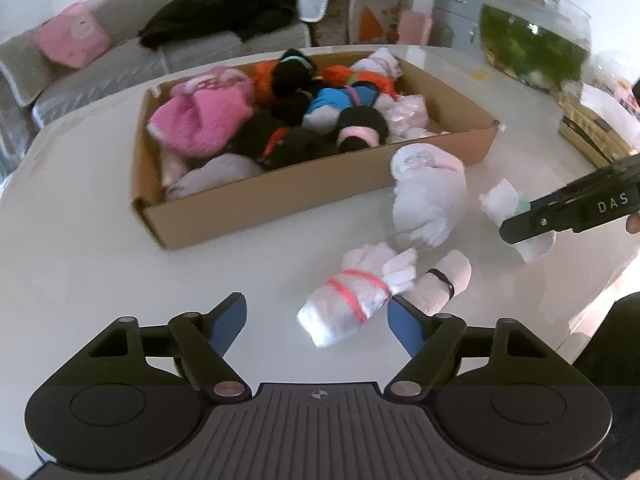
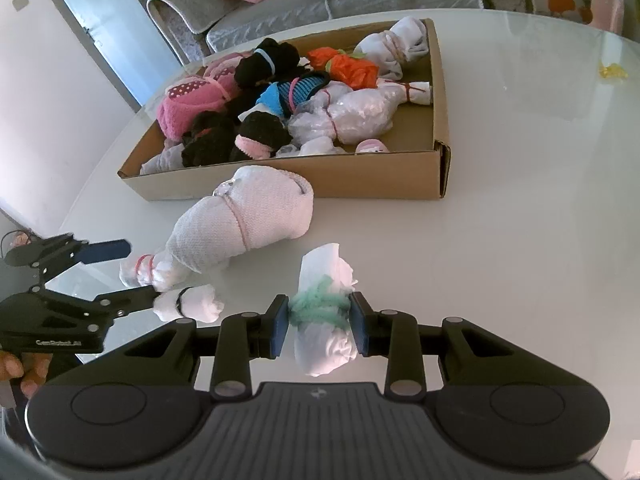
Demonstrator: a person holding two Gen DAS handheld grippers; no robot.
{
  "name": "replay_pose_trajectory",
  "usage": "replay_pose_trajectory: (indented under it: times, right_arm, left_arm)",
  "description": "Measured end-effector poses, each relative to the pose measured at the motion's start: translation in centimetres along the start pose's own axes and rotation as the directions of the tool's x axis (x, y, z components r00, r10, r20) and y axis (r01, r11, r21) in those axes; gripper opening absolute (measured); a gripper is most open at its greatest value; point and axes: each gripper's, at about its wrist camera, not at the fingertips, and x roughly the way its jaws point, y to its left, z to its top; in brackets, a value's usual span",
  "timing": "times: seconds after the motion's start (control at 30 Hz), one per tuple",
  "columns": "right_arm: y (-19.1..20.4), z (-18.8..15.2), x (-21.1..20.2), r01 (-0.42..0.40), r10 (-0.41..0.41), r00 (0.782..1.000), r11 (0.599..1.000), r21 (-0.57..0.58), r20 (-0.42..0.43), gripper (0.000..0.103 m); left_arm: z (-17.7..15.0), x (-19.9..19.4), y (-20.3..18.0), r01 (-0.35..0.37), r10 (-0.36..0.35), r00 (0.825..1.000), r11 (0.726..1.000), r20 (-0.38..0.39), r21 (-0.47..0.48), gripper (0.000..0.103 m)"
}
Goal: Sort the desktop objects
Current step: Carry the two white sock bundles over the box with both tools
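White bundle tied with green yarn (image 2: 323, 312) pinched in the right gripper (image 2: 320, 320), left gripper (image 1: 316, 320) spread over the red-banded bundle (image 1: 352, 300), two more bundles loose on the table (image 2: 520, 200), cardboard box (image 2: 288, 188) beyond already mostly filled.

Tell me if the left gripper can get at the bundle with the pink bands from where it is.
Probably yes: the left gripper is open and empty, and the pink-banded bundle lies just ahead, beside its right finger, with nothing between.
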Motion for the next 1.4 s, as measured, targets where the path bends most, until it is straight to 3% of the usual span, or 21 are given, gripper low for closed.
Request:
replay_pose_trajectory:
  times: [0.13, 0.23, 0.3, 0.33, 0.47, 0.63, 0.93, 1.4]
  right_arm:
    - [-0.1, 0.0, 0.0, -0.001, 0.001, 1.0, 1.0, 0.002, -0.002, 0.031]
    - [-0.1, -0.1, 0.0, -0.001, 0.001, 1.0, 1.0, 0.002, -0.002, 0.029]
    - [-0.1, -0.1, 0.0, 0.0, 0.0, 1.0, 1.0, -0.001, -0.002, 0.027]
    - [-0.1, -0.2, 0.0, -0.001, 0.001, 1.0, 1.0, -0.001, -0.001, 0.026]
    - [-0.3, -0.2, -0.1, -0.007, 0.007, 1.0, 1.0, 0.009, 0.003, 0.026]
    - [-0.4, -0.2, -0.6, -0.019, 0.019, 1.0, 1.0, 0.014, 0.014, 0.025]
    - [-2.0, 1.6, -4.1, -0.052, 0.046, 0.995, 0.997, 0.062, 0.084, 0.026]
    - [-1.7, 8.1, -8.1, -0.064, 0.062, 0.978, 0.998, 0.004, 0.198, 0.026]
  left_arm:
    - [0.4, 1.0, -0.6, 0.049, -0.049, 0.998, 0.999, -0.03, 0.006, 0.07]
    - [0.3, 1.1, -1.0, 0.052, -0.052, 0.998, 0.999, -0.022, 0.009, 0.069]
    - [0.2, 0.9, -1.3, 0.051, -0.05, 0.999, 0.998, -0.021, 0.027, 0.062]
    - [0.2, 0.8, -1.5, 0.044, -0.044, 0.999, 0.998, -0.021, 0.035, 0.051]
    - [0.3, 0.6, -0.9, 0.061, -0.061, 0.998, 0.998, -0.023, -0.003, 0.048]
    - [0.3, -0.2, 0.1, 0.072, -0.073, 0.997, 0.995, -0.008, -0.07, 0.047]
    - [1.5, -3.8, 2.2, 0.065, -0.061, 0.997, 0.992, 0.037, -0.108, 0.047]
    - [10.2, -7.9, 3.7, 0.049, -0.03, 0.983, 0.994, 0.183, -0.1, 0.048]
